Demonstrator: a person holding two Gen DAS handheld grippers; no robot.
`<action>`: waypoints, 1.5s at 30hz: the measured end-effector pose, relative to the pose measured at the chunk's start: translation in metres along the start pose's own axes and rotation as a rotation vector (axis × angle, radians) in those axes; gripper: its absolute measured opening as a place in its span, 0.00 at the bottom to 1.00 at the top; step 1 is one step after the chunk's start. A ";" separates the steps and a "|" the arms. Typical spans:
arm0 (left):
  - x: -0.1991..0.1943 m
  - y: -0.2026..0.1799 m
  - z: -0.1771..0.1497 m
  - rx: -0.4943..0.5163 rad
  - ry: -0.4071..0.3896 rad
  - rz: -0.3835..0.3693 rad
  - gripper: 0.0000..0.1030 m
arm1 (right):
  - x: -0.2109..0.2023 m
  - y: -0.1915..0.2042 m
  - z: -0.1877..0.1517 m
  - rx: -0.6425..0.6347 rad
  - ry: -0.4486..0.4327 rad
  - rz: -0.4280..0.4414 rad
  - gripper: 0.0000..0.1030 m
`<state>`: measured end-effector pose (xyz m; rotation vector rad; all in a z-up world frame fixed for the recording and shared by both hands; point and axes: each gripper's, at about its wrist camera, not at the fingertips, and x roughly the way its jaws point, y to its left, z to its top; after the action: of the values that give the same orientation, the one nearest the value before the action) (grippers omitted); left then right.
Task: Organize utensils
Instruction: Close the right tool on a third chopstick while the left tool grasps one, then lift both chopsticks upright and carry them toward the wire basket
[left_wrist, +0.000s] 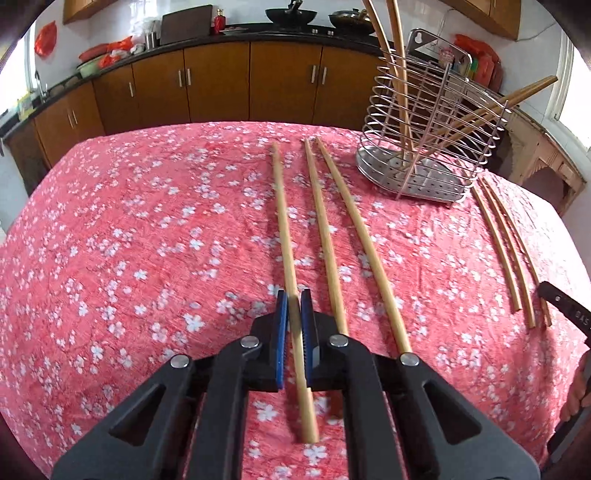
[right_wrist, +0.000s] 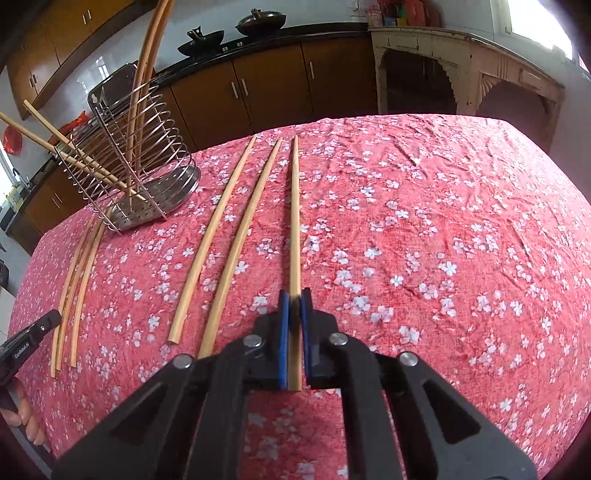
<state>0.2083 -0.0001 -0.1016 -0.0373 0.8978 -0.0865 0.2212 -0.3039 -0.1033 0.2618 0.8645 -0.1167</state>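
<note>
Six pale wooden chopsticks lay in two groups of three on my pink flowered tablecloth (left_wrist: 147, 221), near the wire holder (left_wrist: 428, 147), which already had four leaning inside. My left gripper (left_wrist: 294, 308) was clamped on the leftmost chopstick (left_wrist: 282, 206); my right gripper (right_wrist: 294, 308) pinched the rightmost chopstick (right_wrist: 294, 221). Only the right camera showed the cream arched cabinet (right_wrist: 461, 70) whole.
</note>
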 end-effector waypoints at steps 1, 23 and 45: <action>0.002 0.002 0.002 -0.008 -0.002 0.009 0.07 | 0.000 0.000 0.000 0.000 0.000 0.004 0.07; -0.019 0.034 -0.018 -0.007 0.011 -0.047 0.07 | -0.028 0.002 -0.024 -0.020 0.006 0.022 0.09; -0.070 0.041 -0.013 0.007 -0.114 -0.060 0.07 | -0.095 0.005 -0.015 -0.108 -0.191 -0.023 0.07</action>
<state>0.1573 0.0469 -0.0577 -0.0620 0.7822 -0.1422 0.1497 -0.2949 -0.0391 0.1372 0.6820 -0.1138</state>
